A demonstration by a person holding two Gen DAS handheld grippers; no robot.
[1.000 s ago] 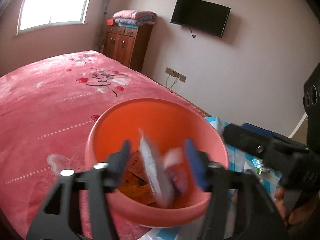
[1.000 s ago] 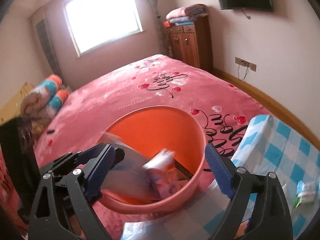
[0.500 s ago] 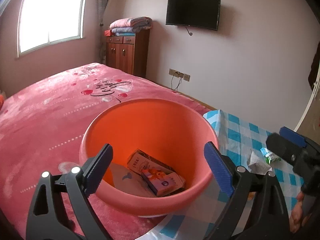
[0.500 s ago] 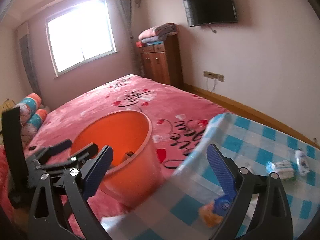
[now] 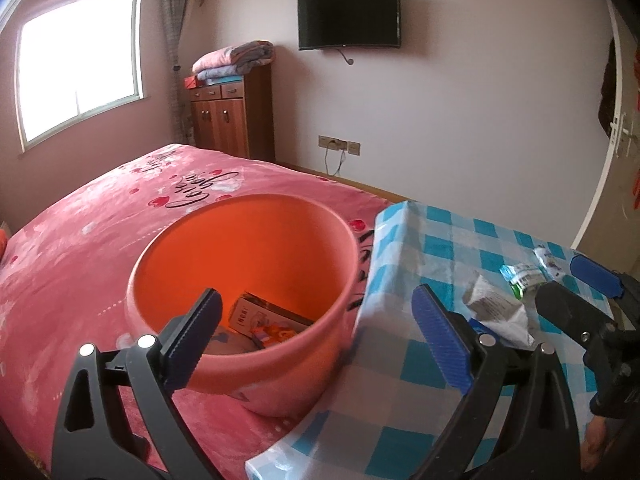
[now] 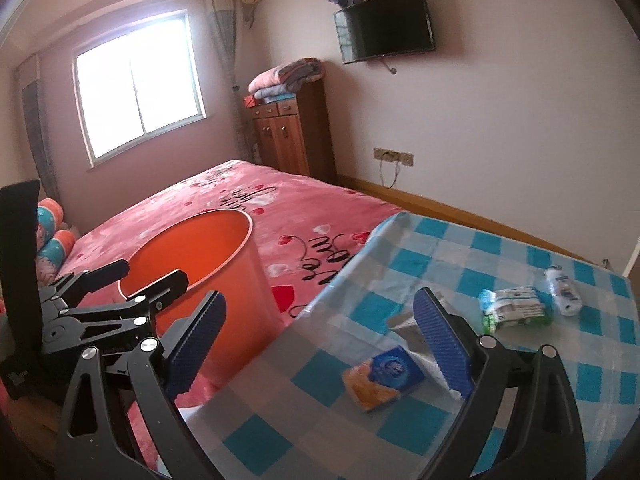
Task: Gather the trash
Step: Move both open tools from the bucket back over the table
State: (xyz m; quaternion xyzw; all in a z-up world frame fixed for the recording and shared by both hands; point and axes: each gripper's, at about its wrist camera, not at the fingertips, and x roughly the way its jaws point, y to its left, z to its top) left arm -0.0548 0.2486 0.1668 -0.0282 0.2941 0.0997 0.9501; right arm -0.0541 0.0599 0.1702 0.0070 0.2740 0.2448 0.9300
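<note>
An orange bucket stands on the red bed and holds a small carton and other wrappers. It also shows in the right wrist view. My left gripper is open and empty over the bucket's near rim. My right gripper is open and empty above the blue checked table. On the table lie a blue and orange packet, a crumpled grey wrapper, a green and white pack and a small white bottle.
The red bedspread lies left of the table. A wooden cabinet with folded blankets stands at the far wall, with a TV mounted to its right. The table's edge nearly touches the bucket.
Both grippers opened and dropped trash into the bucket, then pulled back. The right gripper swung right from the bucket to over the checked table.
</note>
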